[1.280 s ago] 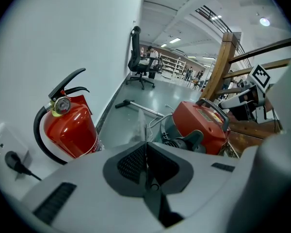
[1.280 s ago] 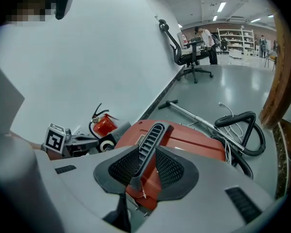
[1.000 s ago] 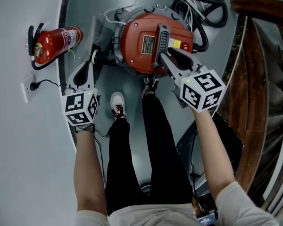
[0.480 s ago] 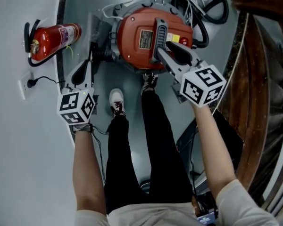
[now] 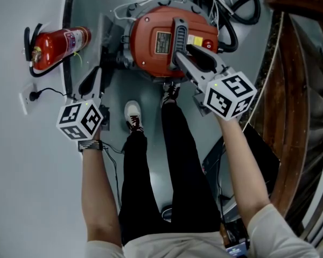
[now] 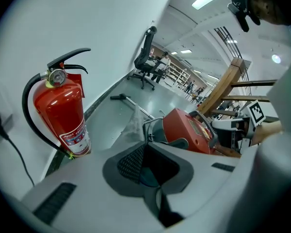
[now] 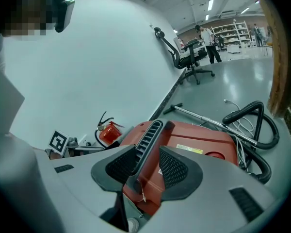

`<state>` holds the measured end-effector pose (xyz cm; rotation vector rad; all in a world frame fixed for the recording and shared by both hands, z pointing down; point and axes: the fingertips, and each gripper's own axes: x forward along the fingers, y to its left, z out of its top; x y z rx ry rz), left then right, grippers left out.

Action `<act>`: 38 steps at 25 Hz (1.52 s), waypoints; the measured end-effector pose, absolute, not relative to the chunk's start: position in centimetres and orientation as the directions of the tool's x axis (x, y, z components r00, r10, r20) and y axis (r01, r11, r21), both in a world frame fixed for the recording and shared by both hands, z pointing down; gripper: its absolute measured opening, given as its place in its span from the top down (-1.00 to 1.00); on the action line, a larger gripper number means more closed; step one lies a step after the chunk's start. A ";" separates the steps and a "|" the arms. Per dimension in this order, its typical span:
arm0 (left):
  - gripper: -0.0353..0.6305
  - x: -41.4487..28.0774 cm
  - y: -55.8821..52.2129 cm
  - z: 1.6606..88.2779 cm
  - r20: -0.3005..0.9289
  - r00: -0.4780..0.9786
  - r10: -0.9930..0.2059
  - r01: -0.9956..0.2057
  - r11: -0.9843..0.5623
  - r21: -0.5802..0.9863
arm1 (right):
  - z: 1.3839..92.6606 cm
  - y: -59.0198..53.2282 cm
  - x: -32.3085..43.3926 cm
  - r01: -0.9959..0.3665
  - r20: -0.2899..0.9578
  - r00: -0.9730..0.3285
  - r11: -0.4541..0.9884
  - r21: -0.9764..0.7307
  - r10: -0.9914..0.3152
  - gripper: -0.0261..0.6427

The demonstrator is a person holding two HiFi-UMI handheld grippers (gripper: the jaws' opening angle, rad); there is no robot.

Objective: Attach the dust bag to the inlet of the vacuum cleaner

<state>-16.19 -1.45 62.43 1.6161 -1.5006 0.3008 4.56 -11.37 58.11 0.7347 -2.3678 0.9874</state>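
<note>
The red vacuum cleaner (image 5: pixel 153 42) stands on the floor in front of the person's feet, with its black handle (image 5: pixel 178 34) across the lid. My right gripper (image 5: pixel 187 55) straddles that handle (image 7: pixel 150 130). Its jaws have just been opening and now stand open: red lid shows between the right pad and the handle. My left gripper (image 5: pixel 94 79) hangs open and empty to the left of the cleaner (image 6: pixel 189 130), apart from it. A limp grey bag-like piece (image 6: pixel 132 125) lies against the cleaner's left side (image 5: pixel 112 34).
A red fire extinguisher (image 5: pixel 59 44) lies by the wall at the left, beside a wall socket (image 5: pixel 29 98). A black hose and cables (image 5: pixel 231 4) coil behind the cleaner. A wooden stair rail (image 5: pixel 290 63) runs along the right. A metal wand (image 7: pixel 203 116) lies on the floor beyond.
The right gripper's jaws have spread wider round the handle. The left gripper has rolled, and its marker cube has shifted a little to the left.
</note>
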 end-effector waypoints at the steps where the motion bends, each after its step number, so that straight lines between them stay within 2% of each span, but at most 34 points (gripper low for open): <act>1: 0.85 -16.3 -1.4 62.5 0.693 0.233 -0.682 -0.896 0.126 0.425 | 58.1 -11.4 4.6 -0.629 0.596 -0.748 0.599 -0.496 -0.292 0.47; 11: 0.77 -15.6 -1.1 63.4 0.721 0.216 -0.659 -0.915 0.122 0.385 | 58.1 -11.5 4.6 -0.625 0.589 -0.752 0.602 -0.497 -0.295 0.46; 14: 0.82 -15.6 -1.1 63.3 0.728 0.224 -0.648 -0.916 0.116 0.385 | 58.0 -11.5 4.6 -0.624 0.587 -0.753 0.605 -0.495 -0.296 0.46; 17: 0.84 -16.0 -1.1 63.2 0.703 0.250 -0.665 -0.867 0.170 0.469 | 58.0 -11.5 4.6 -0.626 0.587 -0.753 0.602 -0.496 -0.299 0.46; 22: 0.85 -16.5 -0.6 63.5 0.642 0.287 -0.711 -0.718 0.284 0.635 | 58.1 -11.4 4.6 -0.633 0.579 -0.754 0.579 -0.515 -0.310 0.46; 38: 0.85 -15.5 -1.1 63.1 0.610 0.388 -0.691 -0.729 0.174 0.662 | 58.1 -11.4 4.6 -0.641 0.574 -0.752 0.566 -0.519 -0.325 0.44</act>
